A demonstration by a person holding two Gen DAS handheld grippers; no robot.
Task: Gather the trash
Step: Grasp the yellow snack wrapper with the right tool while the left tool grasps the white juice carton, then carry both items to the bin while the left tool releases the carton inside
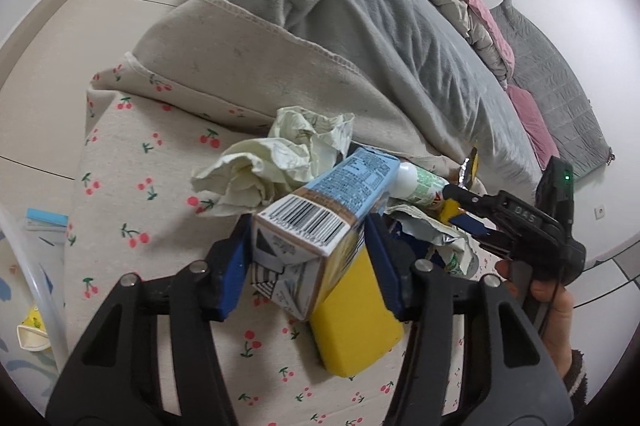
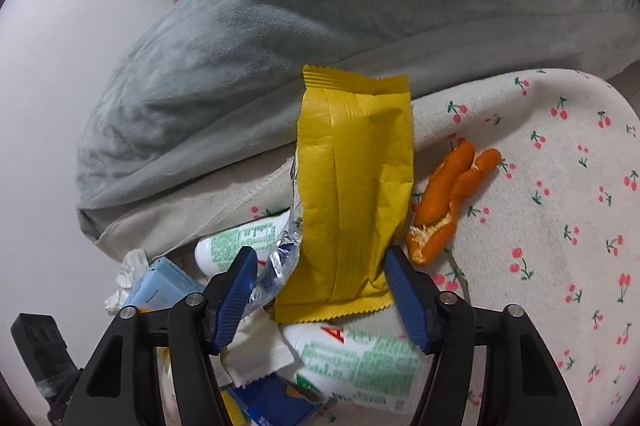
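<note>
Carton (image 1: pixel 320 226) between left claw (image 1: pixel 308 254) pads.

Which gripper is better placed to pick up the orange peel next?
Right. The orange peel lies just beyond the right gripper, though a yellow wrapper sits between its fingers. The left gripper is shut on the carton.

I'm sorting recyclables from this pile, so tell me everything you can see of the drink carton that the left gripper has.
The drink carton is a small rectangular paperboard box, light blue on its printed side with a brown band and a barcode near the end. Its white folded end faces the camera. It is tilted, clamped between the blue pads of the left gripper. Beneath it lies a yellow sponge-like block; crumpled paper and a white bottle sit just beyond. Whether it touches them cannot be told.
</note>
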